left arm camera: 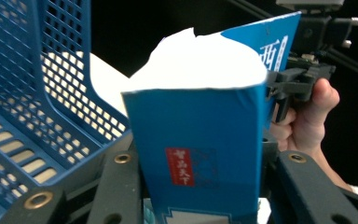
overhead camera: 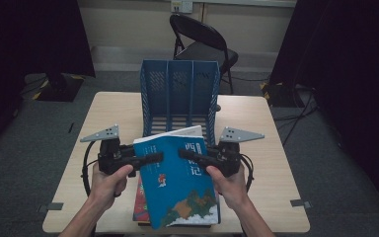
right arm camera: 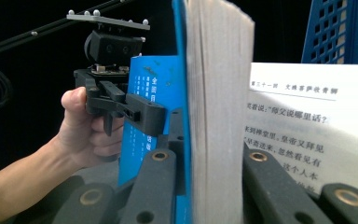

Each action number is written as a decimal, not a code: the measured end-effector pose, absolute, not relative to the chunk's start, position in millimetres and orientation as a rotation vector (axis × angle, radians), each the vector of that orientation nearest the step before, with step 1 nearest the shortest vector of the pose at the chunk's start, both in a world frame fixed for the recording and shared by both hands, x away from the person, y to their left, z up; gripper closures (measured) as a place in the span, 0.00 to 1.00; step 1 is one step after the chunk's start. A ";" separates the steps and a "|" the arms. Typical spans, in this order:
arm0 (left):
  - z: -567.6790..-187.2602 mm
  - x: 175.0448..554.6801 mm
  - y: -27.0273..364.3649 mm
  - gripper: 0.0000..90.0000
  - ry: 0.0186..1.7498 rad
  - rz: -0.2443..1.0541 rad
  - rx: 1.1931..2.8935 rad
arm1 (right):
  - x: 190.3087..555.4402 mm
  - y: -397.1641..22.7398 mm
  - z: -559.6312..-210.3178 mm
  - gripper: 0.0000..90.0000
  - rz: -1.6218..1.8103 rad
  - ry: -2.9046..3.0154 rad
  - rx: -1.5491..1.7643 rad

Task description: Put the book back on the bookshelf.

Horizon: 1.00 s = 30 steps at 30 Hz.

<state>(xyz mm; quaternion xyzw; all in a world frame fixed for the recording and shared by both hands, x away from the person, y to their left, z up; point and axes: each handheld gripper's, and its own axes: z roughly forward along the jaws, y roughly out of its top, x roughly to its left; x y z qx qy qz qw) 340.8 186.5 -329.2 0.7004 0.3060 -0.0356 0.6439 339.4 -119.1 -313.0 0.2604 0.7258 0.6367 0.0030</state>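
Observation:
A thick blue book (overhead camera: 177,190) with a white Chinese title is tilted above the table's front, held from both sides. My left gripper (overhead camera: 155,158) grips its left edge. In the left gripper view the blue spine (left arm camera: 200,140) with a red stamp fills the gap between that gripper's (left arm camera: 200,158) jaws, which press on both sides. My right gripper (overhead camera: 185,153) is shut on the right edge. The right gripper view has the page block (right arm camera: 219,116) clamped between that gripper's (right arm camera: 209,156) jaws, with a printed page (right arm camera: 307,130) lying open beside it.
A blue three-slot file rack (overhead camera: 180,94) stands just behind the book, mid-table. Another book with a red cover (overhead camera: 139,203) lies under the blue one at the front edge. A black folding chair (overhead camera: 202,42) stands beyond the wooden table (overhead camera: 266,148).

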 end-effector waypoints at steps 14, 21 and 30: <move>-305.8 332.6 190.0 0.65 0.634 0.159 1.626 | 350.0 -108.5 -306.6 0.88 2.054 2.205 0.725; -309.4 321.9 185.2 0.65 0.585 0.222 1.625 | 339.5 -110.4 -308.2 0.88 2.041 2.206 0.687; -319.7 325.6 171.5 0.56 0.584 0.218 1.667 | 338.1 -113.0 -308.2 0.88 2.021 2.229 0.666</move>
